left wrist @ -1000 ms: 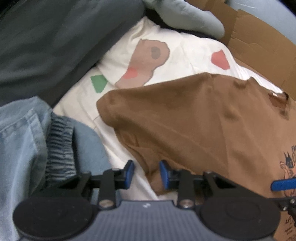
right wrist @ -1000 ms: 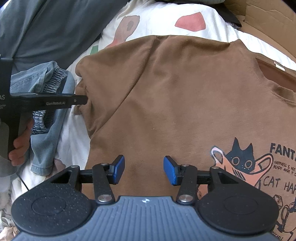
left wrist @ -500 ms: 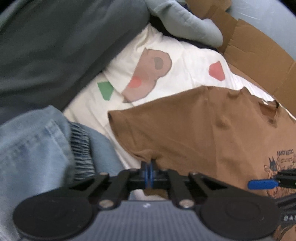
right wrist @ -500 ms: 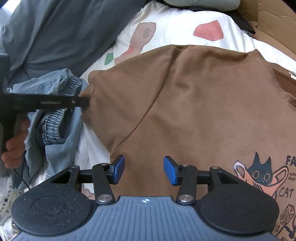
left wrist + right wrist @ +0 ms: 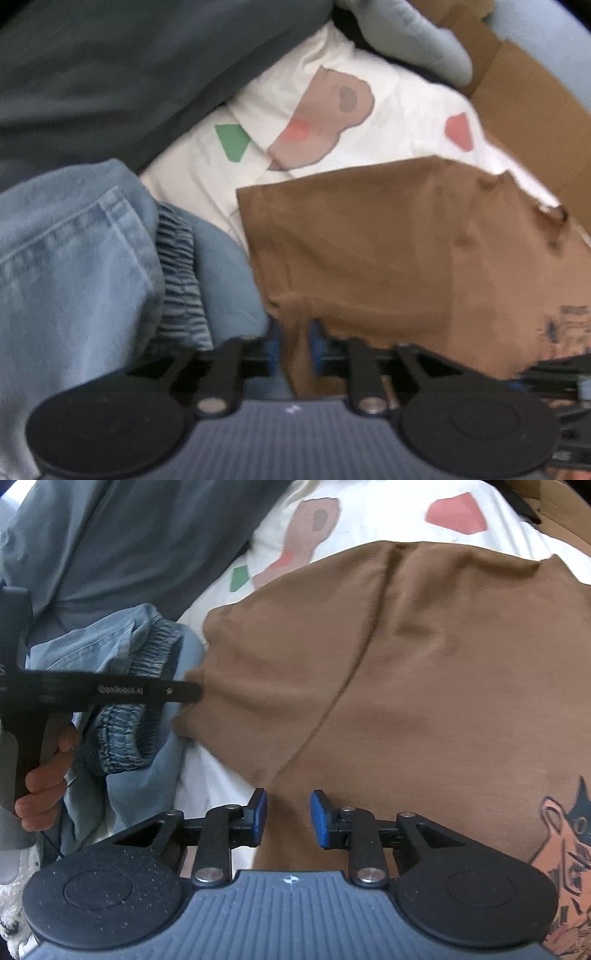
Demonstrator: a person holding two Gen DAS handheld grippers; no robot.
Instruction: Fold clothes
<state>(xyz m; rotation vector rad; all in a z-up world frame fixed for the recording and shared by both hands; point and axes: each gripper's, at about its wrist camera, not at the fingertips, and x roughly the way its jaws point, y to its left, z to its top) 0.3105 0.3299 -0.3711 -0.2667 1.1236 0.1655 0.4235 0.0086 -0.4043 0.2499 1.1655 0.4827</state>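
I am pinching the sleeve edge of the soft brown cotton T-shirt [image 5: 388, 251] between the 2 blue pads of my left gripper [image 5: 293, 345], while my right gripper [image 5: 288, 818] is hovering with jaws apart over the shirt's near edge. The light, limp cloth is draping, so hems and seams are offering the surest hold. It is lying print-up on the white patterned bedsheet [image 5: 406, 122], beside crumpled light-blue jeans [image 5: 74, 258], its long axis running rightward, collar far.
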